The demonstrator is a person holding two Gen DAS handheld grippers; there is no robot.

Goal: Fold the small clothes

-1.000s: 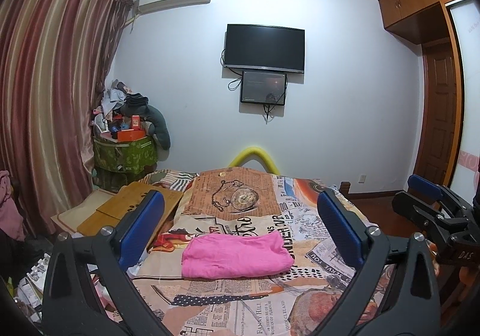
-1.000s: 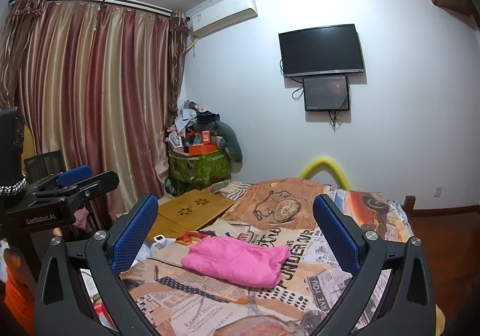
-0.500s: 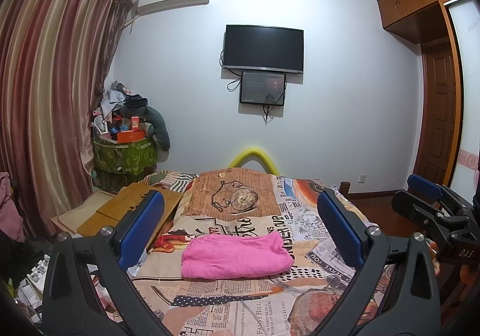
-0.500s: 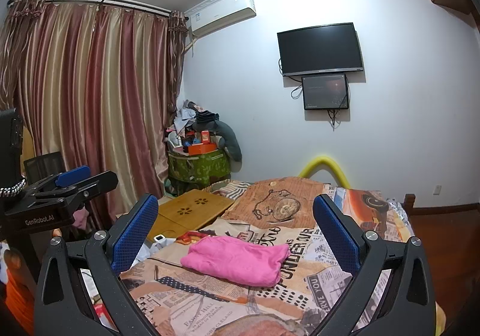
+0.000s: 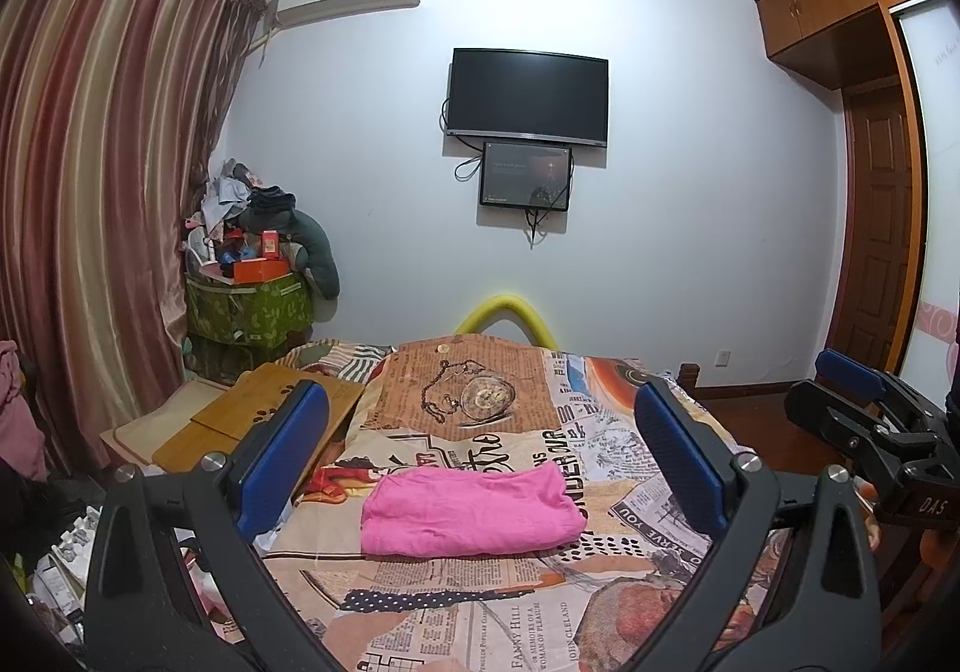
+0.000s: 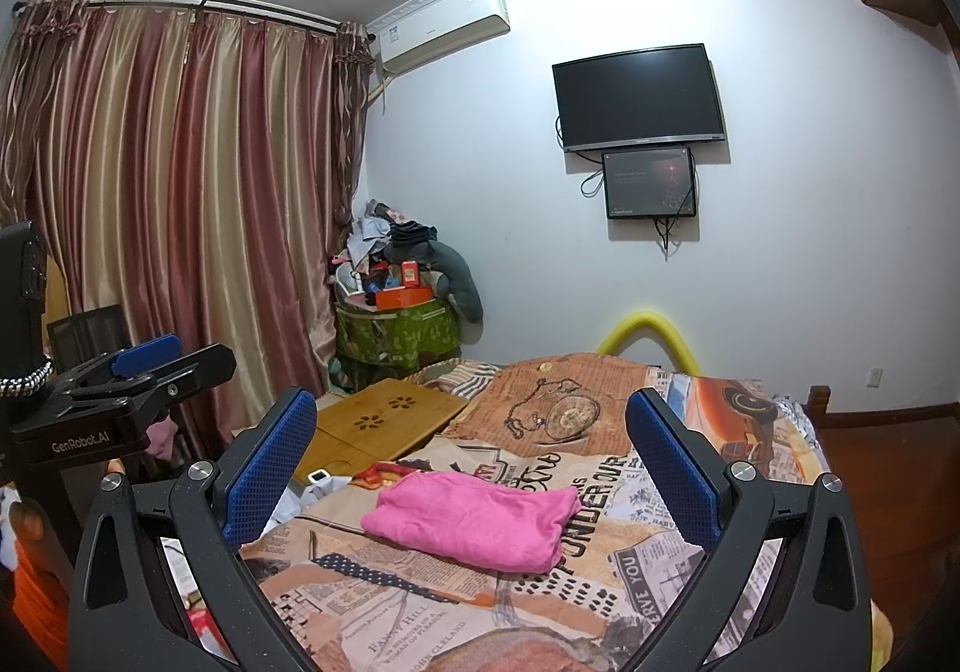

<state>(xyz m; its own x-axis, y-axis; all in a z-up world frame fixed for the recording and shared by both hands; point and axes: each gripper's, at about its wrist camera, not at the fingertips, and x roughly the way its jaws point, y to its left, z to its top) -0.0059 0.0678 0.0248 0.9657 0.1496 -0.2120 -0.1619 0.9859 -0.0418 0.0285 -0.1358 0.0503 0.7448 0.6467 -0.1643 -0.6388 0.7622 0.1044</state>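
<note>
nothing has moved since the earlier frames: pink garment [image 5: 471, 510] lies folded mid-bed [image 5: 456, 624], both left tongs [image 5: 477, 456] and right tongs [image 6: 471, 459] wide and empty above the near edge, so fold looks done; next likely retreat or final tidy.

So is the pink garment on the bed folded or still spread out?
Folded. The pink garment lies as a compact layered rectangle on the bedspread, stacked edges showing along its front.
</note>
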